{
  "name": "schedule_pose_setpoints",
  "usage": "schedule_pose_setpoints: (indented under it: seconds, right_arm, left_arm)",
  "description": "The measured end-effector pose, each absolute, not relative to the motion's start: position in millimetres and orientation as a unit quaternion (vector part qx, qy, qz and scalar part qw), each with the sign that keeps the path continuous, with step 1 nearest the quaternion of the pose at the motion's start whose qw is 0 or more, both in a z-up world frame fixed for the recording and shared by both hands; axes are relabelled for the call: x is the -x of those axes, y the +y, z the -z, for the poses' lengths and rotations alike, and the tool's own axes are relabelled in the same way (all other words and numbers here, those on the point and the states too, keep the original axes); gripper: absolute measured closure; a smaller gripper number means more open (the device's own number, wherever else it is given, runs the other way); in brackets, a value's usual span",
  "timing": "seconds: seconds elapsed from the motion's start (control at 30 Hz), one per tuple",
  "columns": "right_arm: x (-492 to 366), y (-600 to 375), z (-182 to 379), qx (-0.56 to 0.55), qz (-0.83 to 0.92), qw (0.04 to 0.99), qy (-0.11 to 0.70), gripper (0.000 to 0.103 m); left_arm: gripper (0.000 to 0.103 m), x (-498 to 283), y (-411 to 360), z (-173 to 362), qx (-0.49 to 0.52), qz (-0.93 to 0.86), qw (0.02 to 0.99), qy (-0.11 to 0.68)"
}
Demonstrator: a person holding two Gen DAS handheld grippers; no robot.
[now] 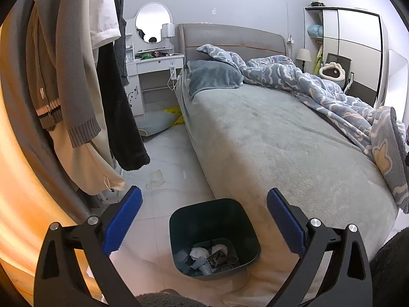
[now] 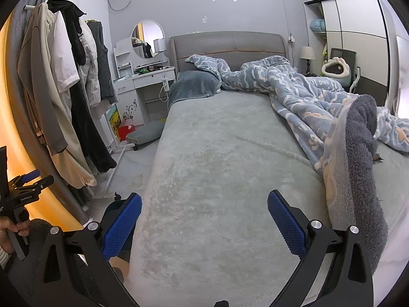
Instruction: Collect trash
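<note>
I see a grey bed (image 2: 217,153) with a rumpled blue quilt (image 2: 301,94) and a pillow (image 1: 213,76). Clothes (image 1: 76,76) hang at my left, beside a white dressing table (image 2: 143,79) with a round mirror (image 1: 153,23). A wardrobe (image 2: 358,38) stands far right.

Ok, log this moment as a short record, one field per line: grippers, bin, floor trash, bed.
left gripper: open, empty, above the bin
right gripper: open, empty, over the bed
bin: dark, on the floor against the bed's side, crumpled scraps at the bottom
floor trash: flattened wrapper beside the bed; yellow bag near the dressing table
bed: grey cover, blue patterned blanket bunched on one side
</note>
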State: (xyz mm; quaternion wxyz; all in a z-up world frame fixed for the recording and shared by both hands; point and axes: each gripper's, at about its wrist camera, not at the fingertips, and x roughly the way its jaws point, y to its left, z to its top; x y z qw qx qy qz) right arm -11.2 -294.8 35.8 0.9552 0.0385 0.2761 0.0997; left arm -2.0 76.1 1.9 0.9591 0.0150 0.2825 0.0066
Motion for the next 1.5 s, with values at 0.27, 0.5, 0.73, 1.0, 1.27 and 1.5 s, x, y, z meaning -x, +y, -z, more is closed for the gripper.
schedule_pose_setpoints:
  seconds: [0.27, 0.5, 0.73, 1.0, 1.27, 1.5]
  right_arm:
    - [11.3, -294.2, -35.7, -0.036, -0.099, 0.955, 0.277, 0.003]
    - [11.4, -293.9, -36.3, -0.037, -0.099, 0.955, 0.277, 0.003]
    - [11.9, -293.4, -36.9, -0.037, -0.099, 0.955, 0.277, 0.003]
    - [11.7, -293.8, -37.6, -0.037, -0.099, 0.955, 0.277, 0.003]
    - [11.7, -294.1, -37.7, -0.037, -0.099, 0.955, 0.279, 0.003]
    - [12.2, -299.4, -33.3, -0.037, -0.102, 0.953, 0.285, 0.003]
  left_arm:
    - [0.003, 1.9, 75.9, -1.8, -0.016, -0.006, 0.959, 0.282]
    - [0.003, 2.2, 75.3, -1.8, -0.015, -0.007, 0.959, 0.282]
    - [0.003, 1.0, 78.3, -2.3, -0.014, -0.006, 0.959, 0.282]
    - [0.003, 1.1, 78.9, -2.7, -0.013, -0.006, 0.959, 0.281]
    - [0.003, 1.0, 79.2, -2.7, -0.013, -0.006, 0.959, 0.282]
    - [0.003, 0.8, 79.5, -2.5, -0.014, -0.006, 0.959, 0.282]
